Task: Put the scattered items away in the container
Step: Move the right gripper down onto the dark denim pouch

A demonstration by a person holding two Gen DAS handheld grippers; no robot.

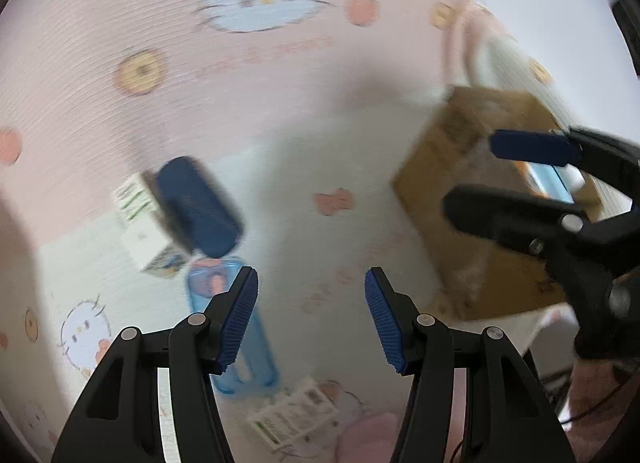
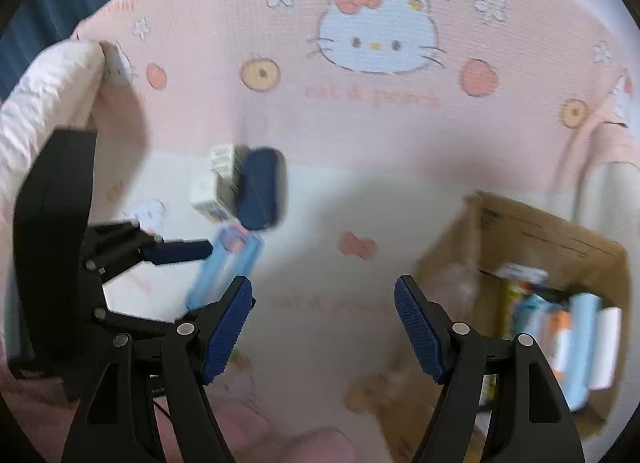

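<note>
A brown cardboard box [image 2: 560, 247] stands at the right on the pink cat-print blanket, with several packets inside; it also shows in the left wrist view [image 1: 452, 167]. A dark blue case [image 1: 200, 207] leans on a small white carton [image 1: 140, 223], with a light blue packet [image 1: 256, 351] below them and a white printed packet [image 1: 296, 415] near the front. My left gripper [image 1: 311, 319] is open and empty above the blanket. My right gripper [image 2: 323, 329] is open and empty; it also shows in the left wrist view [image 1: 496, 175] over the box.
The blanket [image 2: 360, 135] covers the whole surface. A quilted pink cushion [image 2: 44, 87] rises at the left edge. The dark blue case [image 2: 260, 187], white carton [image 2: 212, 191] and light blue packet [image 2: 224, 271] lie left of centre in the right wrist view.
</note>
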